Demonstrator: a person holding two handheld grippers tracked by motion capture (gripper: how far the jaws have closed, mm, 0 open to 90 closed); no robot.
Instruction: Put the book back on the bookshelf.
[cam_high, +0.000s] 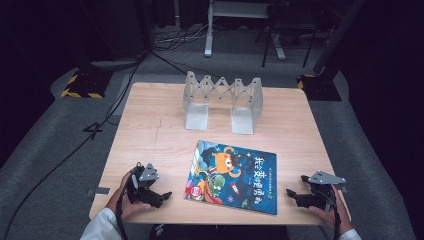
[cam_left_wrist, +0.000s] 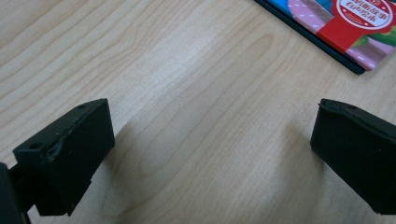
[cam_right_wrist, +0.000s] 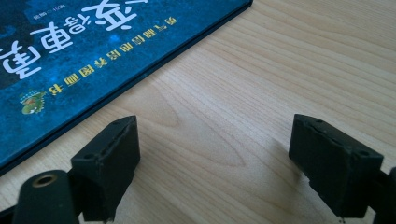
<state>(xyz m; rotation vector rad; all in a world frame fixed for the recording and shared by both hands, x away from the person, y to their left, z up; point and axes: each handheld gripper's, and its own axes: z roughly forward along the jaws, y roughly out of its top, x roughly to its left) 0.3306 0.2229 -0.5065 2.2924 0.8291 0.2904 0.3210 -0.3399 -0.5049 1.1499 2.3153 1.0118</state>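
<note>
A blue picture book (cam_high: 232, 176) with cartoon monsters lies flat near the table's front edge, cover up. My left gripper (cam_high: 162, 196) rests on the table just left of the book, jaws wide apart with bare wood between them (cam_left_wrist: 212, 135); a corner of the book (cam_left_wrist: 345, 28) lies ahead to the upper right. My right gripper (cam_high: 291, 195) sits to the right of the book, also open over bare wood (cam_right_wrist: 215, 149). The book's blue cover (cam_right_wrist: 93, 60) with yellow and white lettering lies ahead on its left. Neither gripper touches the book.
A white expandable bookend rack (cam_high: 223, 100) stands upright at the back middle of the wooden table (cam_high: 150, 130). Beyond the table are black cables (cam_high: 115, 100), stand bases and grey carpet.
</note>
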